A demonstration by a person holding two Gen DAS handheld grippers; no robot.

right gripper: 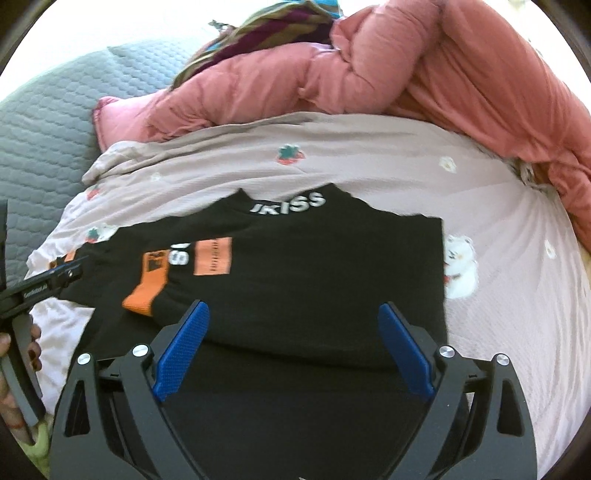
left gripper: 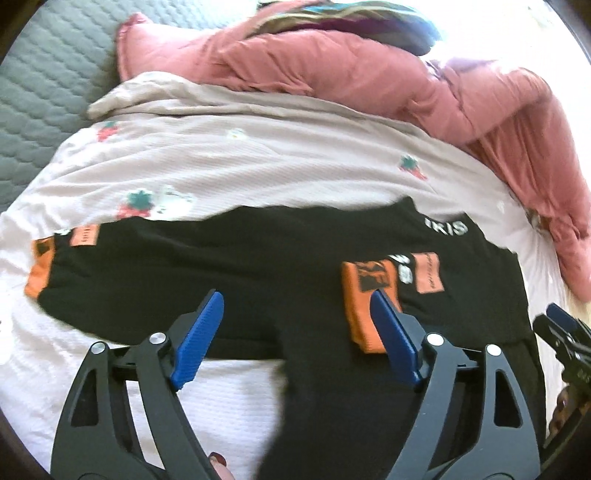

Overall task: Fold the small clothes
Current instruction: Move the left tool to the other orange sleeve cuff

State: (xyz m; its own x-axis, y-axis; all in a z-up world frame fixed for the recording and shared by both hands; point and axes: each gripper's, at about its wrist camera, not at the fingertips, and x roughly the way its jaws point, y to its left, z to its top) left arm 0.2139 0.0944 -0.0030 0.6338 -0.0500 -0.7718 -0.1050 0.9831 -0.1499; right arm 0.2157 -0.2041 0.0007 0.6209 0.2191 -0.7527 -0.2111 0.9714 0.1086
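Note:
A small black top with white letters at the neck and orange patches lies flat on a pale sheet printed with strawberries. One sleeve is folded over the body, its orange cuff resting by my left gripper's right fingertip. The other cuff lies far left. My left gripper hovers open over the top with nothing between its blue pads. In the right wrist view the top fills the middle. My right gripper stands open above its lower body, holding nothing.
A crumpled pink duvet runs along the back and right. Behind it lies a striped colourful cloth. A grey quilted cover lies at the left. A hand grips the left gripper's handle at the left edge.

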